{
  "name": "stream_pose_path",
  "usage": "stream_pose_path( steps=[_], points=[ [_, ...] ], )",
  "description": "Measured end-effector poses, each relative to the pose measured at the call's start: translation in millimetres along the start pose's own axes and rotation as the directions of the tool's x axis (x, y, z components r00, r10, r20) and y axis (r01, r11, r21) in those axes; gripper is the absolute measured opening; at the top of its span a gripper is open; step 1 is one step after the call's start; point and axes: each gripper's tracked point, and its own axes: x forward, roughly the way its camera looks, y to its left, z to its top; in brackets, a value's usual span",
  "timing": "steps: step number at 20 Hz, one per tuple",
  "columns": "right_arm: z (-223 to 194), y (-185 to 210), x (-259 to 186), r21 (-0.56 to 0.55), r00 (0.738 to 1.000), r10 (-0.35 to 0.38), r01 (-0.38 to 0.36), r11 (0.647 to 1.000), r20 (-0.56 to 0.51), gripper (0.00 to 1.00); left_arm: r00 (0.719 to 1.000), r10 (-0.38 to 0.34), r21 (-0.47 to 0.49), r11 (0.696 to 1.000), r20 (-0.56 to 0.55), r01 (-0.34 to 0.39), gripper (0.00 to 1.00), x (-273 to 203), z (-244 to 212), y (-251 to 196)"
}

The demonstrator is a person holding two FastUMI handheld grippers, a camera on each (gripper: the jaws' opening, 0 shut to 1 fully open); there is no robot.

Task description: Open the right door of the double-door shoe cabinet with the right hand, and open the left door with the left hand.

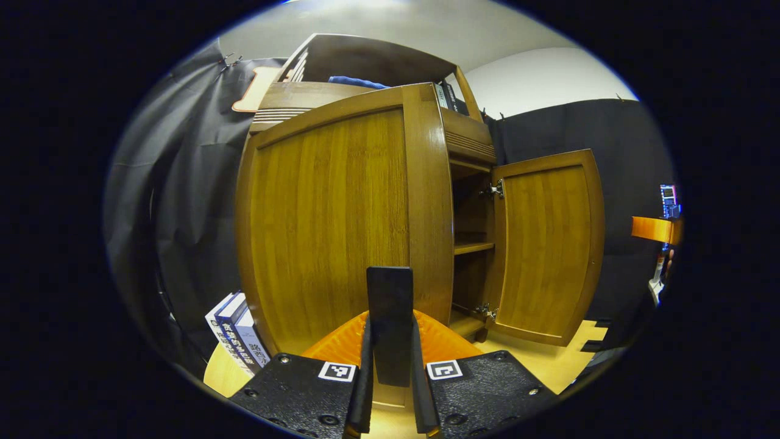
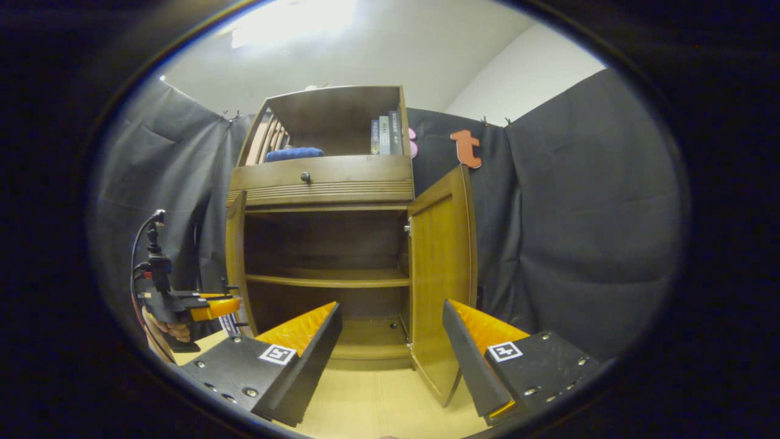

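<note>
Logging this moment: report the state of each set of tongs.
Left tongs: closed on the left door's dark handle.
Right tongs: open, holding nothing.

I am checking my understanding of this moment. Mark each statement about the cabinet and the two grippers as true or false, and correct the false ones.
1. The right door stands open. True.
2. The right gripper is shut on the right door. False: its fingers are spread wide apart and hold nothing.
3. The left gripper has its fingers closed on a dark slab. True.
4. The drawer above the doors is pulled out. False: it sits pushed in, flush with the cabinet front.
5. Books stand in the open top compartment. True.
</note>
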Motion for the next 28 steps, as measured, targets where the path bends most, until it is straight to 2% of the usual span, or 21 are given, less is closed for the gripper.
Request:
stream_pose_path(
  steps=[2,4,9,12,16,18,19,21,22,24,25,28],
  points=[
    [0.9,-0.8,1.7,0.02,1.0,0.001,-0.001,1.0,-0.003,1.0,1.0,0.002,-0.012,1.0,-0.003,-0.002,0.28,-10.7,0.6,4.8],
    [1.8,0.0,1.9,0.026,1.0,0.002,-0.002,1.0,-0.005,0.99,1.0,0.007,-0.022,1.0,-0.001,-0.007,0.29,-20.3,1.0,10.9],
    [-1.1,5.8,3.4,0.002,1.0,0.005,-0.004,1.0,-0.014,1.0,1.0,0.031,-0.042,0.999,0.002,-0.031,0.27,-43.3,3.7,27.4],
    [-1.6,13.5,4.3,0.011,1.0,0.017,-0.017,1.0,-0.021,0.96,0.998,0.055,-0.021,0.998,-0.003,-0.055,0.28,-52.5,4.4,35.5],
    [4.4,26.4,4.7,0.001,0.999,0.045,-0.045,0.999,-0.003,0.99,0.997,0.083,-0.011,0.997,-0.002,-0.083,0.28,-66.3,4.4,47.9],
    [5.9,30.5,8.6,-0.008,0.998,0.06,-0.06,0.998,0.008,0.99,0.994,0.109,-0.031,0.994,-0.005,-0.109,0.28,-72.5,3.7,56.6],
    [4.7,29.0,9.7,-0.007,0.999,0.052,-0.052,0.999,0.0,0.96,0.991,0.132,-0.042,0.99,-0.008,-0.133,0.28,-74.4,3.2,62.6],
    [3.8,29.9,10.5,-0.003,0.999,0.048,-0.048,0.999,-0.007,0.96,0.982,0.19,-0.025,0.981,-0.012,-0.19,0.27,-80.2,0.8,79.4],
    [3.5,30.6,10.0,0.001,0.999,0.052,-0.052,0.999,-0.007,1.0,0.975,0.222,-0.014,0.975,-0.013,-0.222,0.27,-84.4,0.7,90.7],
    [2.1,31.3,10.5,0.003,0.998,0.056,-0.056,0.998,-0.008,0.96,0.96,0.281,0.014,0.96,-0.013,-0.281,0.18,-89.5,-0.3,108.5],
    [1.1,31.3,11.1,0.005,0.999,0.052,-0.052,0.999,-0.01,0.98,0.953,0.302,0.028,0.953,-0.01,-0.302,0.16,-91.6,1.0,119.1],
    [-4.4,34.6,12.5,0.015,0.998,0.056,-0.055,0.998,-0.022,1.0,0.965,0.263,0.019,0.965,-0.004,-0.263,0.11,-94.0,-0.7,128.6]
  ],
)
